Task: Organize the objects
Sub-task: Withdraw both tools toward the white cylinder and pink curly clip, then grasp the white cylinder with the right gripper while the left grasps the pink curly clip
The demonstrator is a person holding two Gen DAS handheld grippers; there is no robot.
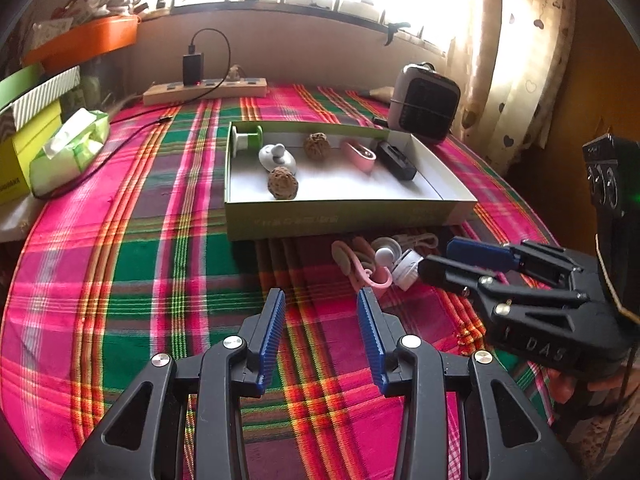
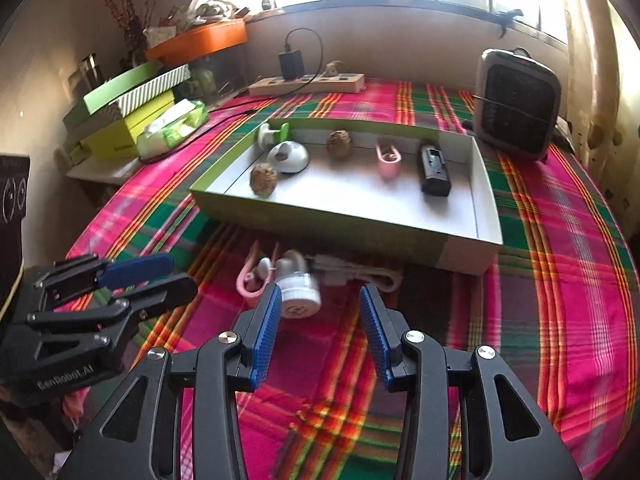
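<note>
A shallow green box sits on the plaid cloth and holds two walnuts, a white round device, a green spool, a pink clip and a black device. In front of the box lie a pink clip, a small white fan and a white cable. My left gripper is open and empty above the cloth. My right gripper is open and empty, close to the fan.
A power strip with a charger lies at the back. A small heater stands at the back right. Stacked boxes and a tissue pack are at the left. The table edge curves near both sides.
</note>
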